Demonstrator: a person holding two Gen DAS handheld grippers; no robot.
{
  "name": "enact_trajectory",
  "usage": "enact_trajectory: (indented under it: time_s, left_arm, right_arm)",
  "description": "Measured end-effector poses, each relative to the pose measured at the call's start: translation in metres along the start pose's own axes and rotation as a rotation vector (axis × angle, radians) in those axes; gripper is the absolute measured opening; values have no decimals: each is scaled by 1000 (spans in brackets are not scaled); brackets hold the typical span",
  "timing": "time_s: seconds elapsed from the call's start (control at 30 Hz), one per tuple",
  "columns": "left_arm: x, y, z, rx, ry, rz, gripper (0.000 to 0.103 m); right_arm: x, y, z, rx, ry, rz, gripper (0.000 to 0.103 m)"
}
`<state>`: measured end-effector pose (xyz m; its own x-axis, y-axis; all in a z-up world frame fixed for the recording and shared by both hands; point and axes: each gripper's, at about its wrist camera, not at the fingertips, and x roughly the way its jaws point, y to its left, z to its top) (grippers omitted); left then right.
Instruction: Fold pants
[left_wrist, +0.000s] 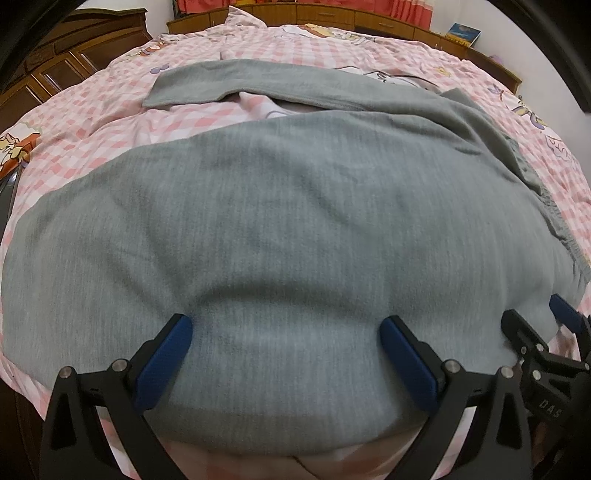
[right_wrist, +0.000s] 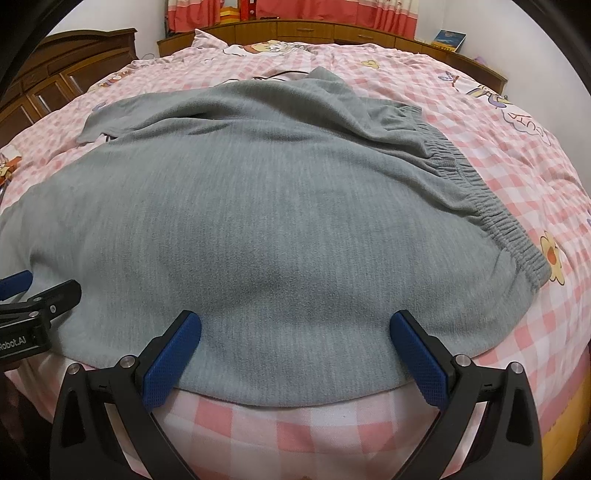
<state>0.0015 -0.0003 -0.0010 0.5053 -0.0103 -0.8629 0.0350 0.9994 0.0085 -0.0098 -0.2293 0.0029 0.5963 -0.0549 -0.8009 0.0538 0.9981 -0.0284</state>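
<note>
Left gripper (left_wrist: 286, 328): jaws wide, over near trouser edge.
Right gripper (right_wrist: 295, 325): jaws wide, just beside it.
Grey pants (right_wrist: 266, 206): spread on pink checked bedspread (right_wrist: 517, 177).

Pink-and-white checked bedspread (right_wrist: 498, 177) with cartoon prints covers the bed, a yellow flower print (right_wrist: 553, 257) near its right edge. Dark wooden wardrobe (left_wrist: 55, 62) at far left, low wooden cabinets (right_wrist: 332, 31) along the far side with red curtains (right_wrist: 295, 11) above. A blue book (left_wrist: 463, 34) leans on the far-right cabinet top.
</note>
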Motion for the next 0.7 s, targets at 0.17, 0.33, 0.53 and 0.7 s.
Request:
enact_trajectory:
  time_s: [0.17, 0.33, 0.53, 0.7]
  left_arm:
    - [1, 1, 1, -6, 9, -6, 103]
    - [1, 0, -1, -3, -3, -2, 103]
    - [1, 0, -2, 0, -11, -2, 103]
    - [-2, 1, -4, 11, -21, -10, 103]
  right_arm:
    - [1, 0, 0, -4, 0, 0, 103]
    - [1, 0, 0, -5, -1, -1, 103]
    - [1, -1, 0, -4, -3, -1, 103]
    - [1, -1, 0, -15, 1, 6, 103]
